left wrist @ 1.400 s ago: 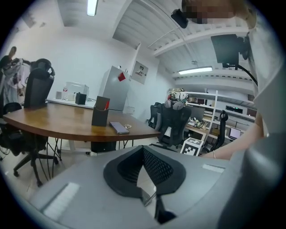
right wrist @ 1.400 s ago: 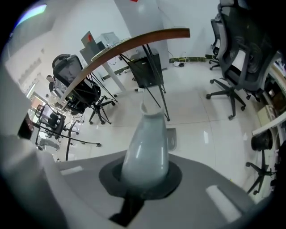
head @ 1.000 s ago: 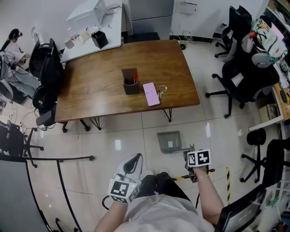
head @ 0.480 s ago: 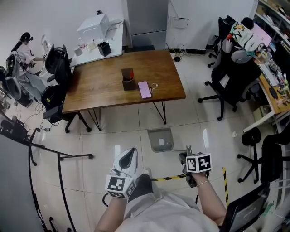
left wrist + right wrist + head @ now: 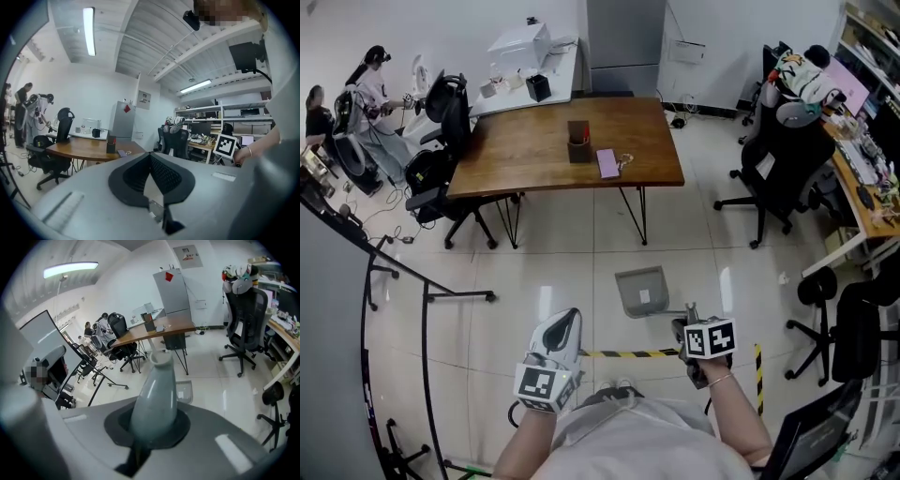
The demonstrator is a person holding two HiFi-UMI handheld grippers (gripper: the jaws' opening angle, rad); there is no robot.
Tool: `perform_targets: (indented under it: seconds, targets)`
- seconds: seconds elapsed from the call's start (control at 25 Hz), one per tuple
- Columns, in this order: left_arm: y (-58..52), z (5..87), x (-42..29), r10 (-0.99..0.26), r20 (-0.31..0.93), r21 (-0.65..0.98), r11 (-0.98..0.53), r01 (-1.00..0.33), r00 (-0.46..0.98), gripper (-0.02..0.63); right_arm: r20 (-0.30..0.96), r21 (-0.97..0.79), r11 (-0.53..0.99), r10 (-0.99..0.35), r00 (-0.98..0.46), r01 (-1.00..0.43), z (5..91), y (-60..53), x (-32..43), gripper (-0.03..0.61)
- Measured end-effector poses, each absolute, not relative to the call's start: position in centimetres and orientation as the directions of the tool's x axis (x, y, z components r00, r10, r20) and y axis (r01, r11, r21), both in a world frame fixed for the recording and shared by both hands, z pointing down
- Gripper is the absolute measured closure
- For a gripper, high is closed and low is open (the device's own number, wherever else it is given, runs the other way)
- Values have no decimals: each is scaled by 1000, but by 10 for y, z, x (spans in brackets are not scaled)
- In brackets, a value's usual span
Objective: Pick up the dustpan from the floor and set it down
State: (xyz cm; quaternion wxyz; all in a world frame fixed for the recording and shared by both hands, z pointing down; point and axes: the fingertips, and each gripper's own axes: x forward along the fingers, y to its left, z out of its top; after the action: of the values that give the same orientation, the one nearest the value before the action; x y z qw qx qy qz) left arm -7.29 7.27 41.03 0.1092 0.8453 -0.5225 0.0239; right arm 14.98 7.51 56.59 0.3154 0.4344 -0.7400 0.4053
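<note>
In the head view, the dustpan (image 5: 641, 291) is seen on the near side of the wooden table (image 5: 534, 159), well apart from it, over the pale floor tiles (image 5: 534, 281). Its handle (image 5: 673, 314) is clamped in the right gripper (image 5: 687, 319). The left gripper (image 5: 570, 319) is held farther still from the table, and nothing is carried in it.

In the left gripper view, the black pads (image 5: 164, 174) are seen meeting at their tips, with nothing between them and the table far ahead on the left.

In the right gripper view, the jaws are closed tight on the grey handle. The tray (image 5: 189, 392) shows beyond it, short of the table. Whether the tray is clear of the floor cannot be told.
</note>
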Motion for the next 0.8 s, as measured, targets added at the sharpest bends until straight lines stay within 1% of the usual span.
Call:
perform_targets:
  seconds: [0.52, 0.8]
  targets:
    - [113, 402, -101, -882, 148, 139, -429, -893, 447, 598, 820, -352, 256, -380, -429, -900, 570, 122, 143, 576]
    - [121, 396, -93, -889, 109, 163, -426, -890, 446, 598, 809, -374, 267, -375, -453, -888, 568, 131, 140, 575]
